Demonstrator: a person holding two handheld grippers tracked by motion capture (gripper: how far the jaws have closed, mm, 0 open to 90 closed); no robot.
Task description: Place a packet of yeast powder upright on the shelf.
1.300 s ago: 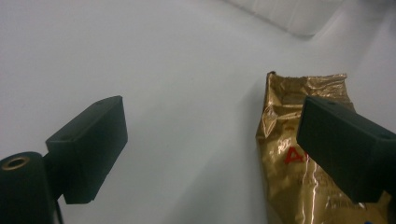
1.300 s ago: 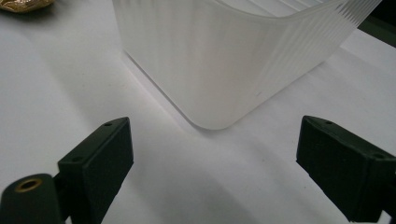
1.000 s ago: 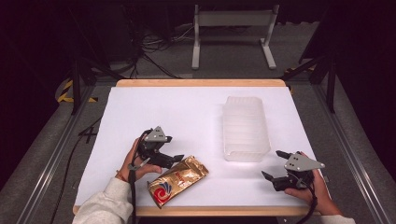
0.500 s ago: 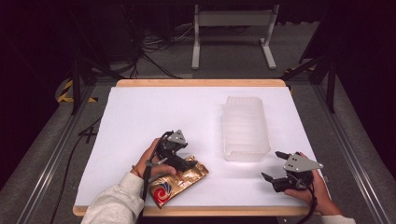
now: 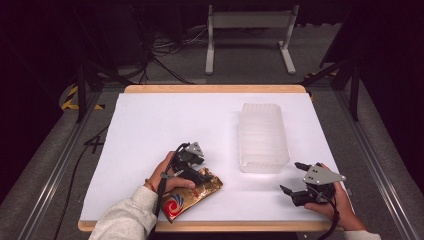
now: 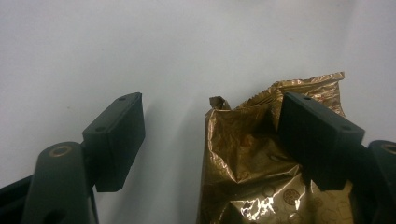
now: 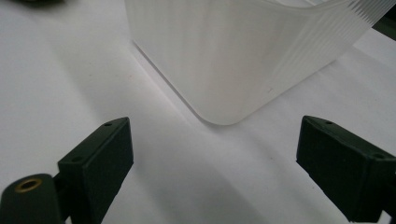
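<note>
White-covered table with a light wooden edge [image 5: 150, 120], dark floor around it. Off the table's left edge: grey floor rails, black cables, a yellow-black striped floor marking [image 5: 72, 97]. Behind the far edge: a white metal stand with two feet [image 5: 250, 35].

Left part of the table: bare white surface, nothing lying there.

Left-centre, near the front edge: a person's left hand in a light grey sleeve [image 5: 122, 222] holds the left gripper [image 5: 192, 172] low over the crinkled gold foil snack bag with a red-blue round logo [image 5: 187, 195]. The bag lies flat, tilted, one corner close to the front edge, its sealed top end pointing right and away. In the left gripper view the jaws are spread apart: the right-hand jaw sits over the bag's [image 6: 261, 154] wrinkled top, the left-hand jaw hangs over bare table beside it. Not clamped on the foil; whether the right-hand jaw touches it can't be told. Nothing between the jaws and the bag.

Right of centre: a translucent ribbed rectangular plastic container [image 5: 262, 137], open side up, long axis running away from the person, well apart from the bag.

Far right, near the front edge: the right hand holds the right gripper [image 5: 295, 177], jaws wide apart, holding nothing. In the right gripper view they frame the container's [image 7: 243, 60] rounded near corner, with bare table between.
</note>
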